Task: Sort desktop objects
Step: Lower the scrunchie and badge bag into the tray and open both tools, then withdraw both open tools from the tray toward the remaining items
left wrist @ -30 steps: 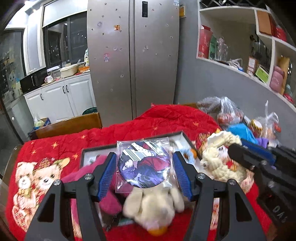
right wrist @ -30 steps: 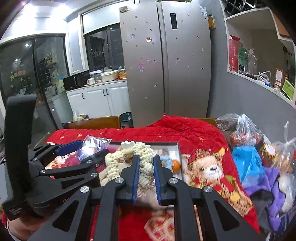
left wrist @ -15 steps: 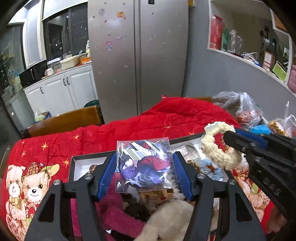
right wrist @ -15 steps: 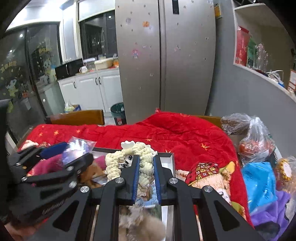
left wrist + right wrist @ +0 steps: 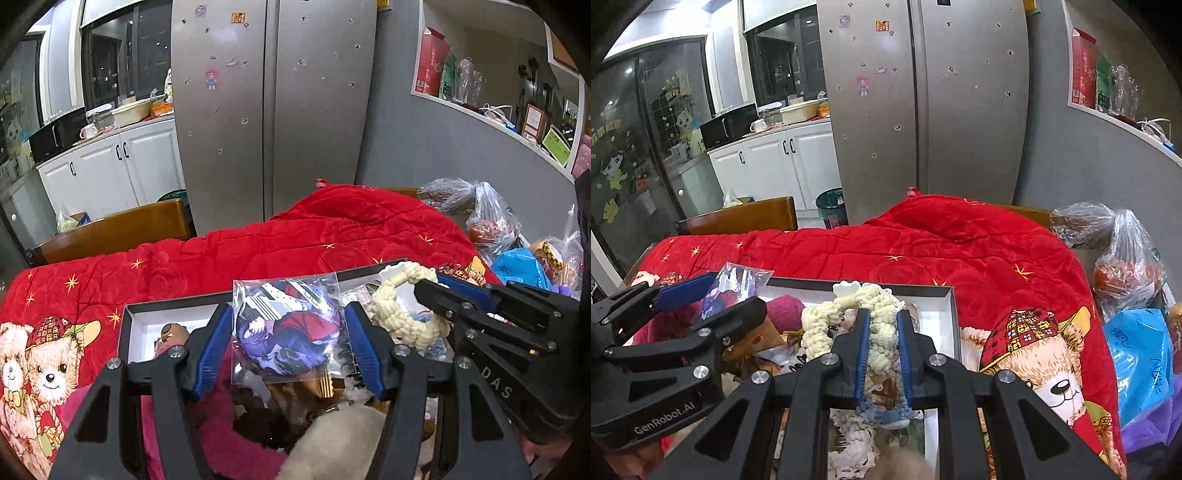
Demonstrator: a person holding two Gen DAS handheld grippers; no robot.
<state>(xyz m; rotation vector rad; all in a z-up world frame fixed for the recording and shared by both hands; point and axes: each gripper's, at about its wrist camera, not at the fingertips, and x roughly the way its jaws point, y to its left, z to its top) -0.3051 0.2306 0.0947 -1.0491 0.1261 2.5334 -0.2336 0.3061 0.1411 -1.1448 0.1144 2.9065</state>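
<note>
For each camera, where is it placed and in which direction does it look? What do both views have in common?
Left wrist: sits on the left gripper, looking forward and down at the box; its fingers hold a bagged badge, and the right gripper enters from the right.
Right wrist: sits on the right gripper, looking the same way; its fingers clamp a cream knit ring, and the left gripper shows at left.
Shared: box, red blanket, fridge, both grippers.

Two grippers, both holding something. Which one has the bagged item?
The left gripper: it is clamped on a round anime badge in a clear bag. The right gripper instead pinches a cream knitted yarn loop, unbagged.
</note>
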